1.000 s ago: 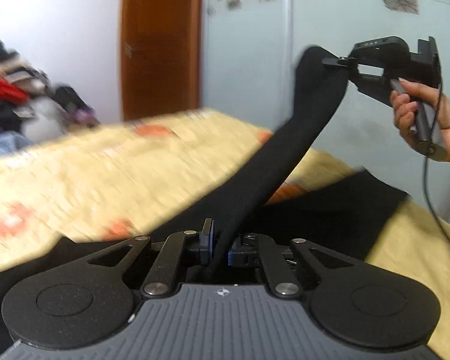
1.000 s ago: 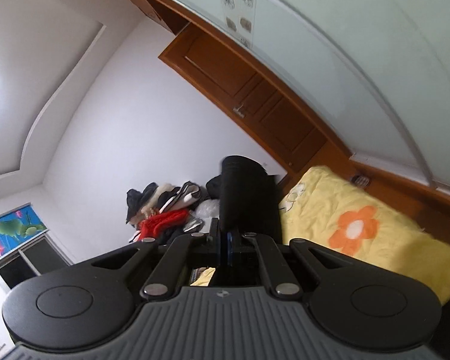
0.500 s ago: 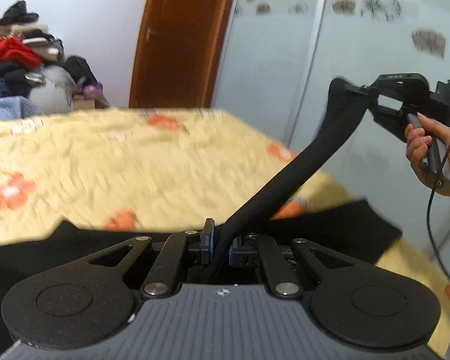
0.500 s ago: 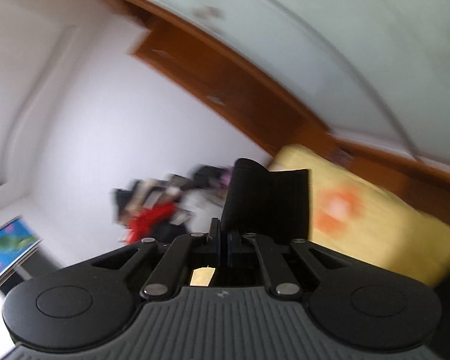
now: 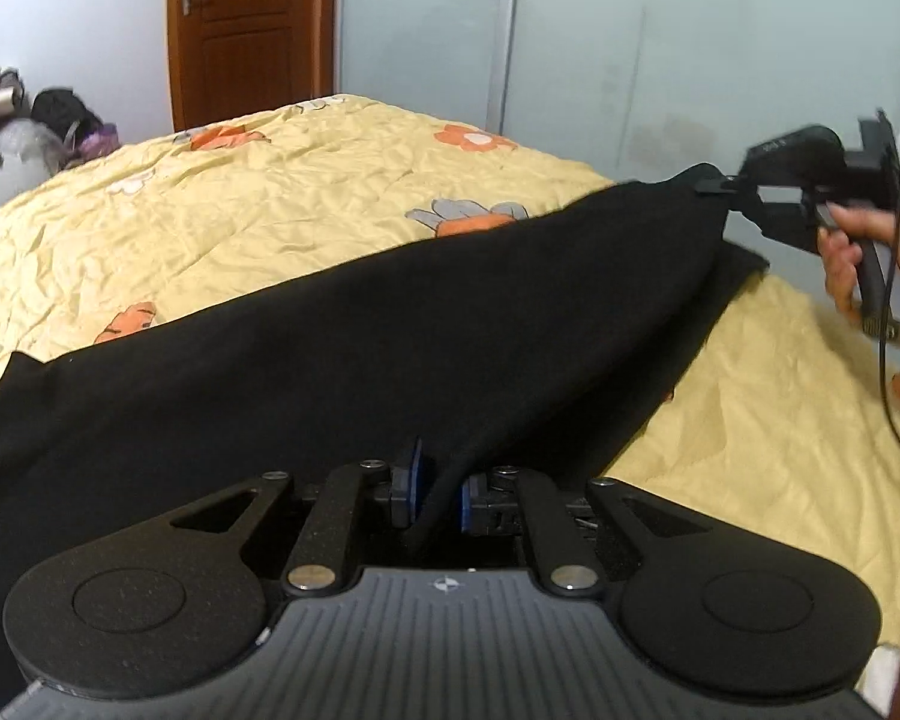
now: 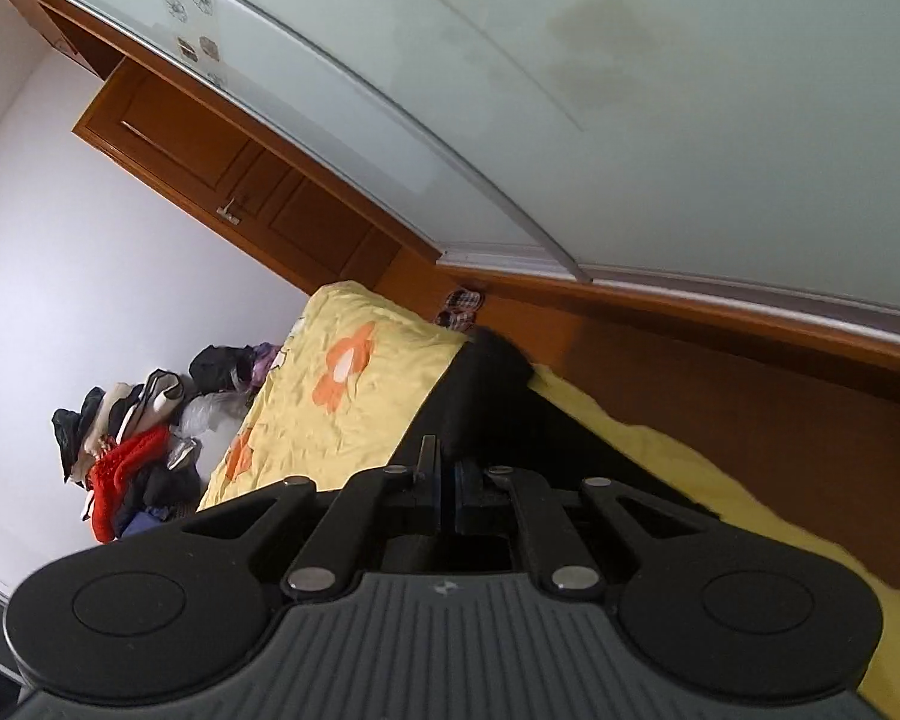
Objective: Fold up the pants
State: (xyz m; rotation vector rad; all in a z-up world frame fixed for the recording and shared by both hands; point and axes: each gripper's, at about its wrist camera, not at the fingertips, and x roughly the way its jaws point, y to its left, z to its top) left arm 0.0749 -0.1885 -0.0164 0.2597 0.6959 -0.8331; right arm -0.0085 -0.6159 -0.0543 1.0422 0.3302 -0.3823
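Lowered since the earlier frames, the black pants [image 5: 390,348] are now draped across the yellow bed [image 5: 240,210] instead of hanging steeply between the tools. The left tool [image 5: 440,495] is pressed onto a near edge of the fabric; the right tool [image 5: 711,187] is pinched on the far right corner, held just above the bed. The cloth appears soft, light and limp, so it is best gripped at hems and corners, kept taut.

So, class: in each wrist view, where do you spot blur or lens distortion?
Left wrist view: the pants edge near the right gripper is smeared; bedspread sharp. Right wrist view: sharp, but the wardrobe rail bows and the room sits tilted.
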